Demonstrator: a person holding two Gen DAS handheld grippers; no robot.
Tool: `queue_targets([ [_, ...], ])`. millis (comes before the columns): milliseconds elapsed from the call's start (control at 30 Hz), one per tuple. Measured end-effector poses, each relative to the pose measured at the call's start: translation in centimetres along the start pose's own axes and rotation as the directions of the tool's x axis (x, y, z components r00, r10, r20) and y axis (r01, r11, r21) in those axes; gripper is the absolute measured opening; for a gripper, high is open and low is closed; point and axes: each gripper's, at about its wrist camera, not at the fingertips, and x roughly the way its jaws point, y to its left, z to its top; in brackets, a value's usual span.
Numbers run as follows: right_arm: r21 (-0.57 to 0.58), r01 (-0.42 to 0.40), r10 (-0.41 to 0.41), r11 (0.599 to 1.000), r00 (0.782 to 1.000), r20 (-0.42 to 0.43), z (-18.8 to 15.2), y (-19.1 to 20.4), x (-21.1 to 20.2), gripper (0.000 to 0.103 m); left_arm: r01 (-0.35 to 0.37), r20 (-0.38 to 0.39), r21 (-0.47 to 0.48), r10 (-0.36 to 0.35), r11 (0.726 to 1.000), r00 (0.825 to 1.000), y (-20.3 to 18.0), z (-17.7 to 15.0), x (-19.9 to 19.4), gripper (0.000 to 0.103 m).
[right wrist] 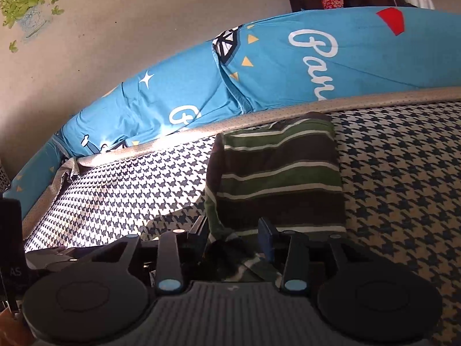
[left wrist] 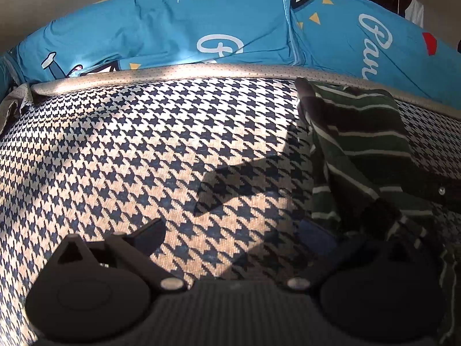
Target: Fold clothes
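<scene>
Left gripper (left wrist: 230, 239): fingers spread wide, nothing between them, held low over the houndstooth bed cover (left wrist: 138, 150). Its right finger lies in shadow at the edge of the striped garment (left wrist: 360, 144); contact there cannot be confirmed.

Right gripper (right wrist: 234, 230): fingers partly drawn in, with the near edge of the striped garment (right wrist: 279, 170) bunched between them. Whether the fingers press on the cloth cannot be told.

Garment: green and dark brown bands with thin white stripes, folded into a rough rectangle. It lies on the bed cover directly ahead of the right gripper, and ahead and to the right of the left gripper. Its far edge reaches the grey piped border (right wrist: 374, 99) of the cover.

Beyond that border, ahead of both grippers, lies a blue printed pillow (left wrist: 230, 23). Sunlight falls across the cover left of the garment.
</scene>
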Motion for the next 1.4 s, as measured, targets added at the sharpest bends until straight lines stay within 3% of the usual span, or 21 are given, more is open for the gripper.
queue_targets([
  [133, 0.054, 0.061, -0.062, 0.997, 0.998, 0.015, -0.6, -1.1, -2.5, 0.041, 0.015, 0.011, 0.051, -0.016, 0.999, 1.0, -1.0, -1.3, -0.7, 0.103],
  [300, 0.118, 0.104, -0.108, 0.988, 0.994, 0.027, -2.1, -1.6, -5.4, 0.051, 0.01, 0.043, 0.11, -0.015, 0.994, 0.999, -2.0, -3.0, -1.7, 0.103],
  [533, 0.101, 0.143, -0.144, 0.985, 0.99, 0.001, -4.8, -0.9, -7.3, 0.055, 0.035, 0.009, 0.049, -0.035, 0.998, 0.999, -1.1, -5.9, -2.4, 0.103],
  [800, 0.108, 0.214, -0.216, 0.971, 0.976, 0.002, -7.1, -1.5, -9.4, 0.055, 0.05, 0.023, 0.042, -0.051, 0.998, 0.998, -0.7, -7.8, -3.6, 0.103],
  [1133, 0.222, 0.323, -0.34, 0.92, 0.939, 0.044, -10.4, -4.7, -14.5, 0.056, 0.048, 0.04, 0.05, -0.05, 0.998, 0.998, -0.4, -10.0, -5.5, 0.103],
  [1400, 0.26, 0.39, -0.41, 0.883, 0.912, 0.025, -12.2, -6.9, -16.0, 0.056, 0.037, 0.058, 0.074, -0.041, 0.997, 0.997, -0.9, -11.4, -6.3, 0.103],
])
